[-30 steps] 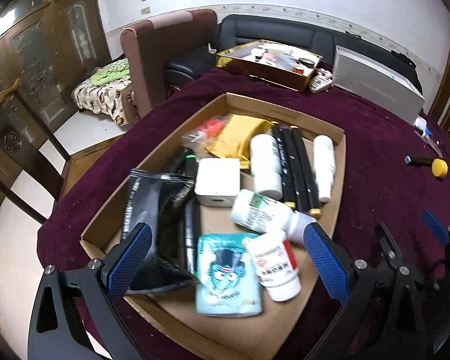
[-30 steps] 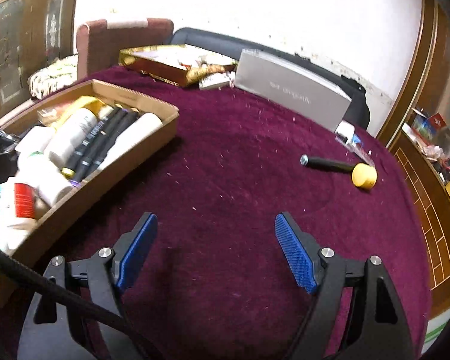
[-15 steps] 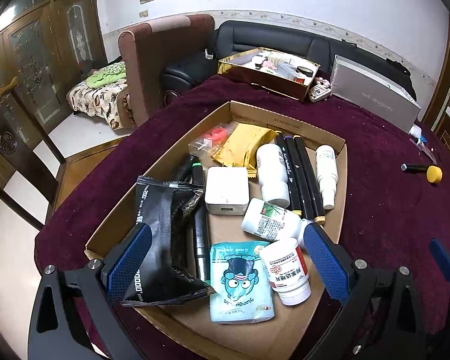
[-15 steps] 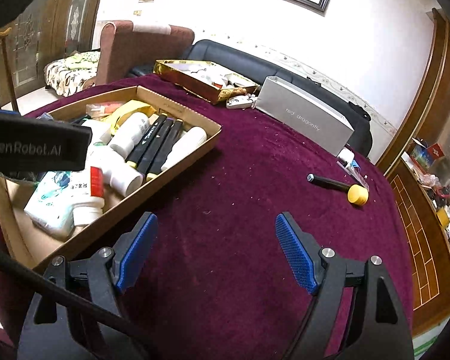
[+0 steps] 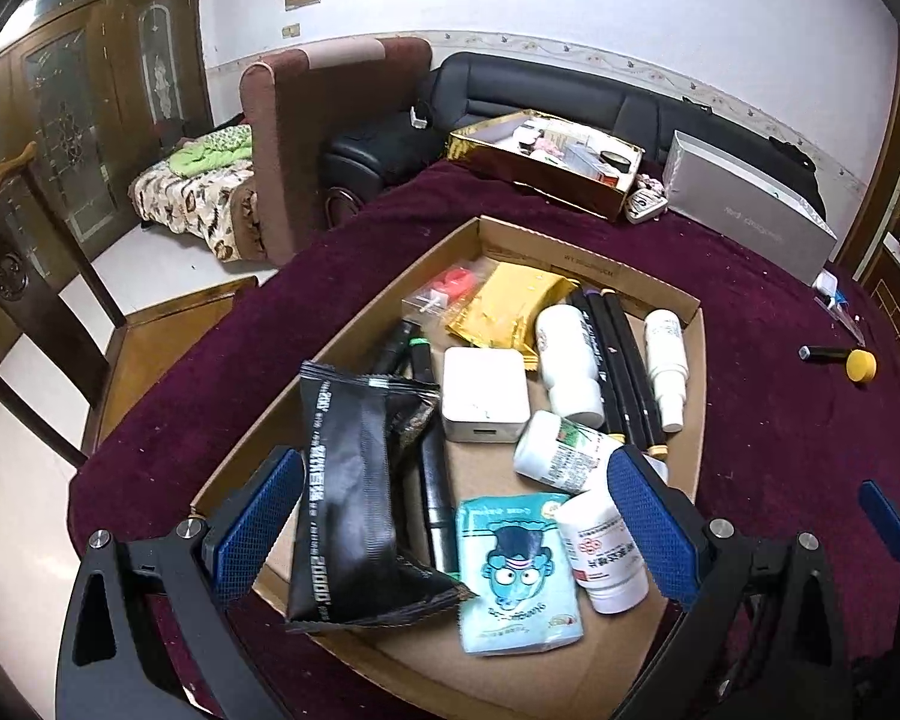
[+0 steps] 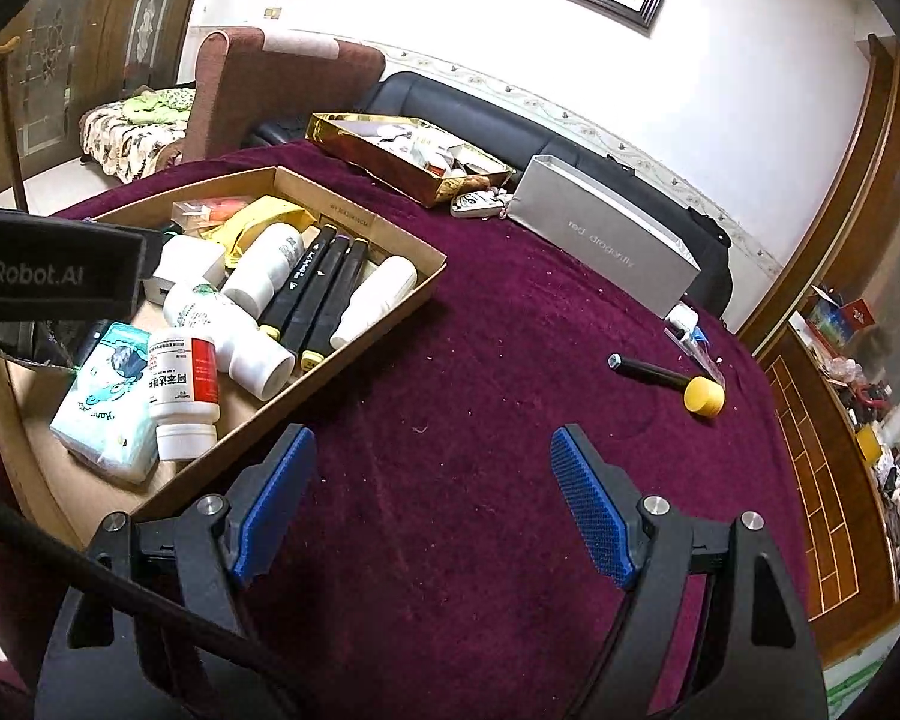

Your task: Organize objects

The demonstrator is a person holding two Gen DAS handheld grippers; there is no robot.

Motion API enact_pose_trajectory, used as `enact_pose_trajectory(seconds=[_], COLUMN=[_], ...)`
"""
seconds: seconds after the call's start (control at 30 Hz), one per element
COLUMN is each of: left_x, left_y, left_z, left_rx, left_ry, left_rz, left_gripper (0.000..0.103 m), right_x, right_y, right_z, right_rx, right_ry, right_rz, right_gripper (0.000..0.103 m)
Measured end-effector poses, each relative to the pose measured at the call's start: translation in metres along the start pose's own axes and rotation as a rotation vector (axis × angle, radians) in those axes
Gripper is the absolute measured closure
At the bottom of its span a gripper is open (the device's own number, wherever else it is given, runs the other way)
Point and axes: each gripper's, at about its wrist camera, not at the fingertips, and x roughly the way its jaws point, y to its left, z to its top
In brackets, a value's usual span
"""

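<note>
Over the cardboard tray [image 5: 693, 360] on the maroon counter [image 5: 780, 432], your left hand-held gripper [image 5: 456, 516] hangs released, nothing between its blue pads. Inside the tray: black pouch [image 5: 348, 492] at its near left, teal tissue pack [image 5: 513, 576] and red-label bottle [image 5: 606, 546] at its near end, white charger block [image 5: 483, 393] mid-tray, three black markers [image 5: 618, 372] along its right side. Right of the tray, your right hand-held gripper [image 6: 432, 492] is also released, over bare cloth. Yellow-capped tool [image 6: 666, 381] lies well right of the tray.
</note>
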Motion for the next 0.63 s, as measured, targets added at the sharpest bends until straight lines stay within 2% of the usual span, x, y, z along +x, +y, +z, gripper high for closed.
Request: enact_pose_trajectory(seconds=[0.2, 0.63], left_x=[0.0010, -0.0022], left_y=[0.0084, 0.0032], left_z=[0.0004, -0.0014], left_rx=[-0.037, -0.037], left_ry=[0.001, 0.011], left_rz=[0.004, 0.007], left_gripper=[0.004, 0.004], right_x=[-0.0013, -0.0059], right_y=[-0.0020, -0.0079], right_z=[-0.0001, -0.0016], right_rx=[0.014, 0.033], right_ry=[0.008, 0.005], right_rz=[0.003, 0.013], right_gripper=[0.022, 0.022])
